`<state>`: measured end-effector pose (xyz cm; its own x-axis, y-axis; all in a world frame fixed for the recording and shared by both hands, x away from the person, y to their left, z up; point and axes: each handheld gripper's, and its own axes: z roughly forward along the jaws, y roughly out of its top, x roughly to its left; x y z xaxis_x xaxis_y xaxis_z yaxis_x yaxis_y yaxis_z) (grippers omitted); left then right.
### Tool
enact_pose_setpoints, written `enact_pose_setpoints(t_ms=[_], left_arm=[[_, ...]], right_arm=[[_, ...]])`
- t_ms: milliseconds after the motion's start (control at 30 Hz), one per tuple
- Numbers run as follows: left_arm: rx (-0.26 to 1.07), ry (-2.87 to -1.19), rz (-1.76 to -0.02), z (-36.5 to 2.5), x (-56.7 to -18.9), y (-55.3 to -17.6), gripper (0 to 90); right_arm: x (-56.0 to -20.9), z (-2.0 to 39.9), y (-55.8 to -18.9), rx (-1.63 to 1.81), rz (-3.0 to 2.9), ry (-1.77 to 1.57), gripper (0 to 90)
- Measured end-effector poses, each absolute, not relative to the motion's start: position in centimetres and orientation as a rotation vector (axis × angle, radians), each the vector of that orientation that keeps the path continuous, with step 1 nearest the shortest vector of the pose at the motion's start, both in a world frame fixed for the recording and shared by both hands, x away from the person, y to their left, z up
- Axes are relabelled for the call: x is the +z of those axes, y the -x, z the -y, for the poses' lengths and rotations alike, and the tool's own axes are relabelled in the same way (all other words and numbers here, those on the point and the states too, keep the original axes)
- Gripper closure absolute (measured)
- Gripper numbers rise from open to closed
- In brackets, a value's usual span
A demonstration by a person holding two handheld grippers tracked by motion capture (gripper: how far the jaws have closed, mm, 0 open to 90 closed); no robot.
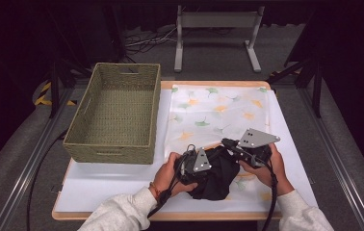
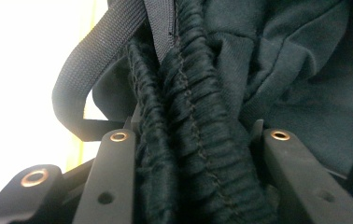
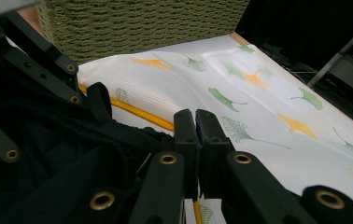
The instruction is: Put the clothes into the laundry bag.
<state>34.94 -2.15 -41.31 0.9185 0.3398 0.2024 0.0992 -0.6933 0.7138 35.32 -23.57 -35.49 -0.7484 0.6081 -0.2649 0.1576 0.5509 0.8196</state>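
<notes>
A dark garment is seen bunched on the leaf-printed cloth, at that cloth's near edge, between the person's two hands. The cloth is spread over the right half of the tabletop. The woven basket is set just beside the cloth's left edge, and its near wall is also seen in the right claw view, beyond the cloth.

The left claw is held at the garment's left side. In the left claw view, its jaws are parted around a thick gathered band of the garment, which is packed tightly between them, so the fabric is gripped. A flat black strap is seen looping out from the garment toward the bright cloth at the left of that view.

The right claw is held at the garment's right side, over the cloth. In the right claw view, its jaws are pressed together; no fabric is seen between the tips, though the dark garment is bunched just left of them.
</notes>
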Motion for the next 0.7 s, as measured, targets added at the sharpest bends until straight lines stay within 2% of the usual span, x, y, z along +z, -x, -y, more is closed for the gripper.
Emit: enact_pose_setpoints(t_ms=[333, 467, 500, 567, 700], left_arm=[[0.444, -2.306, -0.39, 2.9, -41.4, -36.1, 58.2], [0.422, -2.297, -0.394, 2.9, -41.3, -36.0, 48.9], [0.414, -2.295, -0.397, 2.8, -41.2, -36.0, 48.9], [0.394, -2.288, -0.394, 2.5, -40.9, -35.8, 39.9], [0.336, -2.248, -0.365, 1.8, -40.3, -35.4, 29.0]], right_arm=[[-35.1, 23.5, -34.9, 1.133, -2.253, -0.603, 88.2], [-35.1, 23.6, -35.0, 1.134, -2.253, -0.607, 88.2], [-35.2, 23.6, -35.0, 1.135, -2.254, -0.61, 88.2], [-35.2, 23.6, -35.0, 1.134, -2.256, -0.606, 88.2], [-35.2, 23.7, -35.0, 1.135, -2.256, -0.607, 88.2]])
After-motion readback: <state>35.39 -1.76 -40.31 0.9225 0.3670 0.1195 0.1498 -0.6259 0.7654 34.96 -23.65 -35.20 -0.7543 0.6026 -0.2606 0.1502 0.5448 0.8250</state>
